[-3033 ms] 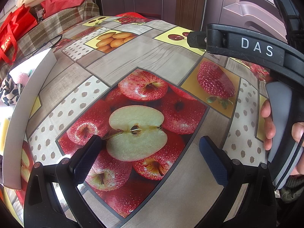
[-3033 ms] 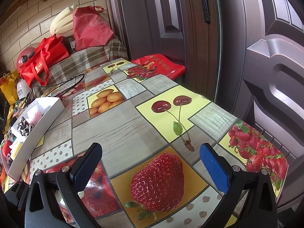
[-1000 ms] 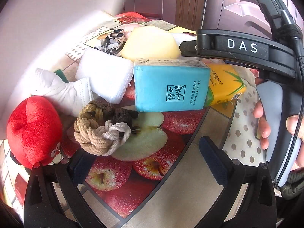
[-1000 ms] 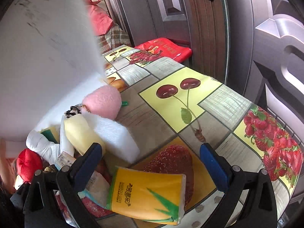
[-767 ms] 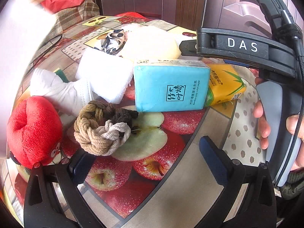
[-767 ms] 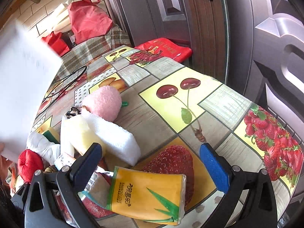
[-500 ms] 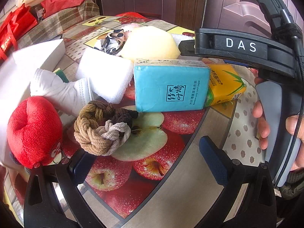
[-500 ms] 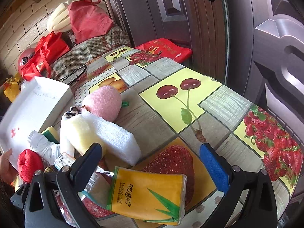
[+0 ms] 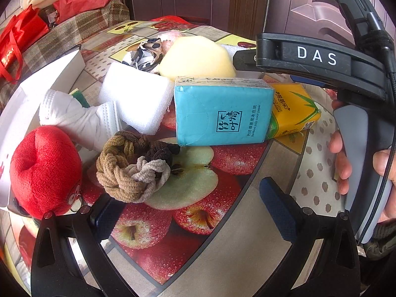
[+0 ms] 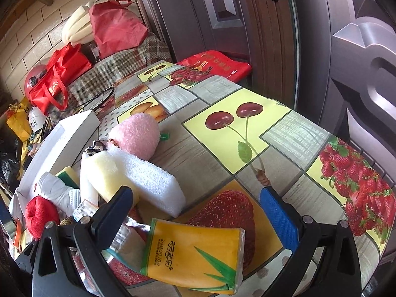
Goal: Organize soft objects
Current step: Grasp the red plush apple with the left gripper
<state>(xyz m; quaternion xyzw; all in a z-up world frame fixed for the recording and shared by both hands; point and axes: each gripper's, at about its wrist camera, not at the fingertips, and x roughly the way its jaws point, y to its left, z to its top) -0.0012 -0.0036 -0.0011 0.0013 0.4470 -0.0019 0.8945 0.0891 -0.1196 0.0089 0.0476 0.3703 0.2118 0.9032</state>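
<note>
Two tissue packs [image 9: 222, 113], sponges [image 9: 138, 99], both grippers [image 9: 190, 205] open

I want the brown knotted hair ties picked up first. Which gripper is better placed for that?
Left. The left gripper is open with the hair ties just ahead of its left finger. The right gripper, also open, faces the yellow tissue pack instead.

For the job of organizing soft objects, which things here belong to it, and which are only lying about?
Belong to the job:
- red plush toy
- knotted hair ties
- white sponge block
- blue tissue pack
- yellow tissue pack
- pink plush ball
- white box

Lying about:
- red bags
- black cable
- door
</note>
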